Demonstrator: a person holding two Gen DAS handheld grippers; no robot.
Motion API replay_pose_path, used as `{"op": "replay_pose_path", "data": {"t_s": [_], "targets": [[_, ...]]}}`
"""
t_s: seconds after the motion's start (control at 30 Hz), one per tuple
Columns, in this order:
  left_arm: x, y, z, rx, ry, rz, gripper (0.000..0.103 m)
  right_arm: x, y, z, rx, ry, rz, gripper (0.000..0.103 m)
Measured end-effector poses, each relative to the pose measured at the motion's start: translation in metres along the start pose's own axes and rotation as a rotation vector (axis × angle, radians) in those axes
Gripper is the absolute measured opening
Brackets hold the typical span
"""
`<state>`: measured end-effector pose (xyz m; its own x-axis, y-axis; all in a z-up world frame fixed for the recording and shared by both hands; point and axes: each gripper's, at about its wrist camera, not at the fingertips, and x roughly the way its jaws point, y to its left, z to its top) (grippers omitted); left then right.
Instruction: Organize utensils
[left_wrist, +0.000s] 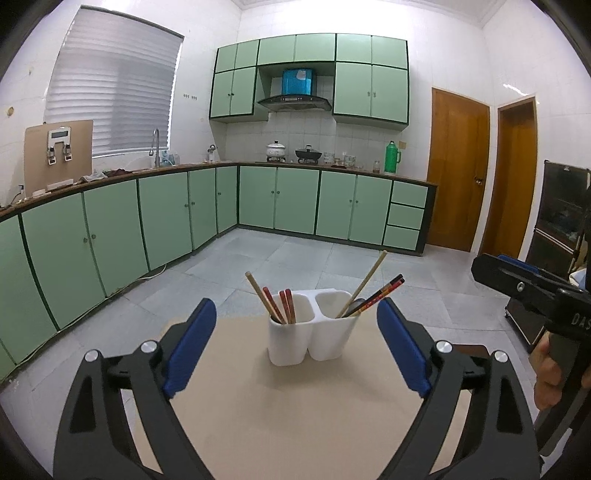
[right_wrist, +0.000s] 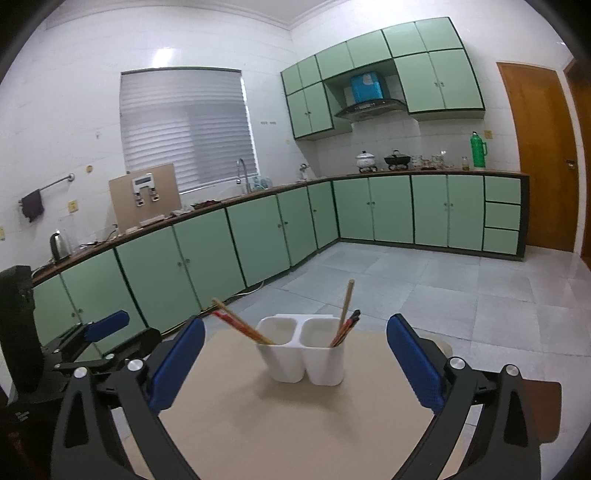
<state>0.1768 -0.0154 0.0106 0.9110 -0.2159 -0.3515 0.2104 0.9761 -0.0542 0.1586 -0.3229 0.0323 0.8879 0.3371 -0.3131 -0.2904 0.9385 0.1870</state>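
We hold both tongs wide apart and empty: left gripper (left_wrist: 295, 347), then right gripper (right_wrist: 295, 365). Near the table's (left_wrist: 295, 424) far edge stands the white holder (left_wrist: 314, 336); chopsticks (left_wrist: 277, 306) fill both compartments. Nothing loose remains, so sorting looks done.

one white holder (left_wrist: 314, 343), eight chopsticks (left_wrist: 284, 306)
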Motion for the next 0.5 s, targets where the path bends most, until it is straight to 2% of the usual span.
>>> {"op": "replay_pose_path", "data": {"t_s": [0.33,0.5], "targets": [[-0.047,-0.001,-0.001,-0.018,-0.025,0.047,0.091,-0.033,0.022,-0.001,-0.033,-0.018,0.026,0.097],[-0.066,-0.001,-0.001,-0.023,-0.034,0.044,0.092,-0.05,0.031,-0.005,-0.048,-0.03,0.033,0.097]]}}
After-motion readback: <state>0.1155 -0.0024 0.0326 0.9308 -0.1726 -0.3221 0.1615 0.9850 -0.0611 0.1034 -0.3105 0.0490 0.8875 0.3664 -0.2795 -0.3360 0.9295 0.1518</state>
